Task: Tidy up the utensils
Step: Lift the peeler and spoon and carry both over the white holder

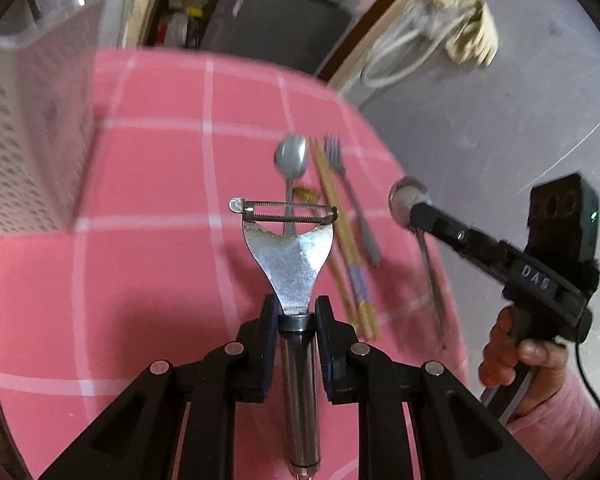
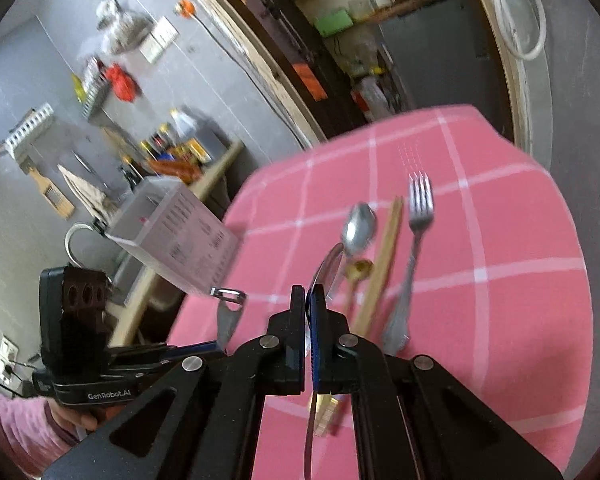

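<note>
**Metal, wood and cloth on the table**

The peeler (image 1: 288, 256) is scuffed, spotted steel with a glossy round handle. The spoon (image 1: 291, 158) and fork (image 1: 350, 196) look like dull grey metal. The chopsticks (image 1: 340, 224) are pale matt wood. The checked pink tablecloth (image 1: 148, 184) is matt. The perforated holder (image 1: 28, 136) is white plastic.

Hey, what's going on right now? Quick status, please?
Left gripper shut on peeler, lifted. Right gripper shut on spoon. Second spoon, chopsticks, fork on pink cloth. White bin unobstructed.
</note>
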